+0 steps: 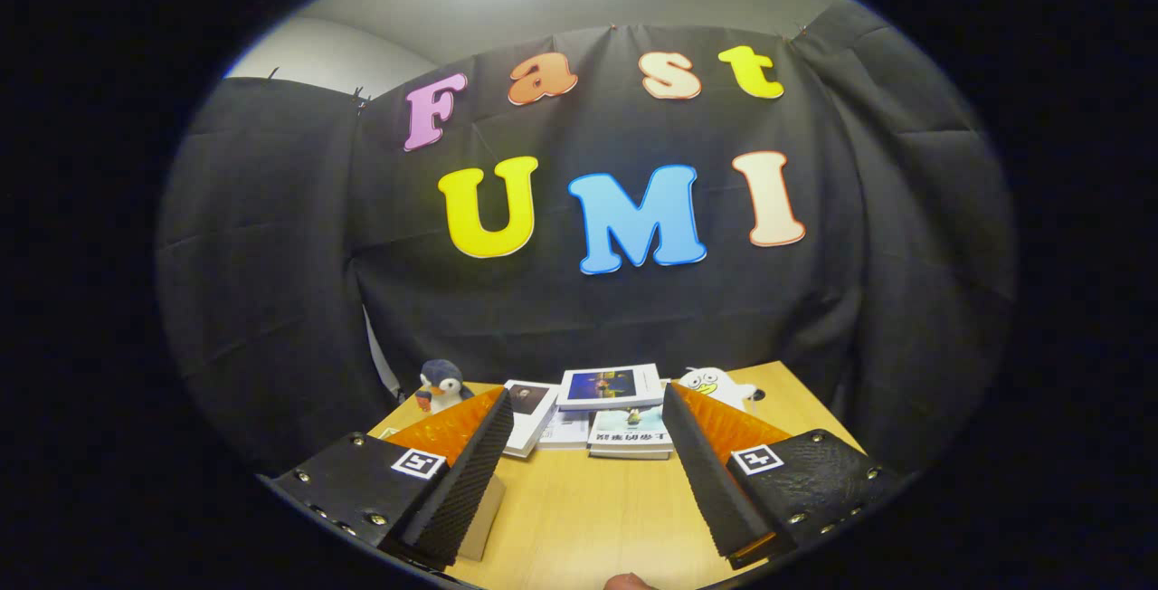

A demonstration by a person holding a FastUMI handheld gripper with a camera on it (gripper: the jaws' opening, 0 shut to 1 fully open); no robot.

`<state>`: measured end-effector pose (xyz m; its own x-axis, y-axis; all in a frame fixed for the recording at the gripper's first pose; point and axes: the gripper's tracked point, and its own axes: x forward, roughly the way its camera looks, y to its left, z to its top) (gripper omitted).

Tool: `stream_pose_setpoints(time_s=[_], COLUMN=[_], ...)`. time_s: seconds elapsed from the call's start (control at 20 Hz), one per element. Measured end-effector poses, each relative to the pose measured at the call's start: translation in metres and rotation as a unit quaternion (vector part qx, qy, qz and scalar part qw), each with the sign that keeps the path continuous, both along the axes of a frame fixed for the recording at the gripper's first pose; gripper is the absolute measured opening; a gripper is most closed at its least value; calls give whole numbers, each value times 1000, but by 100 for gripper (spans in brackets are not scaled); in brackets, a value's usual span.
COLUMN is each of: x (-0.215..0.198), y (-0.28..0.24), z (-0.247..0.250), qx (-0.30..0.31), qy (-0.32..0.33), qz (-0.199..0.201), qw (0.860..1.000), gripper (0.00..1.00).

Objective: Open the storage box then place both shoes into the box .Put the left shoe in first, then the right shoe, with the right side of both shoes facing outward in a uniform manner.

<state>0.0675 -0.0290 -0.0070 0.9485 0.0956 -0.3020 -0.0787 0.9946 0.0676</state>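
My gripper [588, 418] is open, held above a wooden table [588, 509] with nothing between its fingers. The left finger [457, 472] and the right finger [710, 472] are black with ribbed pads and orange backs, spread wide apart. A pale edge of some box-like thing [484, 518] shows just below the left finger; I cannot tell what it is.
Several books and magazines [608, 409] lie stacked at the table's far side, beyond the fingers. A plush penguin [441, 384] stands behind the left finger, a white plush toy [715, 384] behind the right one. A fingertip [629, 581] of a person shows at the near edge.
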Motion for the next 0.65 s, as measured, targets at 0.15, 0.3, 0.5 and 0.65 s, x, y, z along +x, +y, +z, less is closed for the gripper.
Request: stream_pose_setpoints(time_s=[0.15,0.3,0.5,0.65], x=[-4,-3,0,0], y=[-17,-24,-27,-24], z=[12,15,15,12], qx=[-3,8,21,19], qy=[-27,-38,-40,-40], qz=[-15,-23,-23,-19], qw=[1000,999,999,999], gripper=[99,99,99,99])
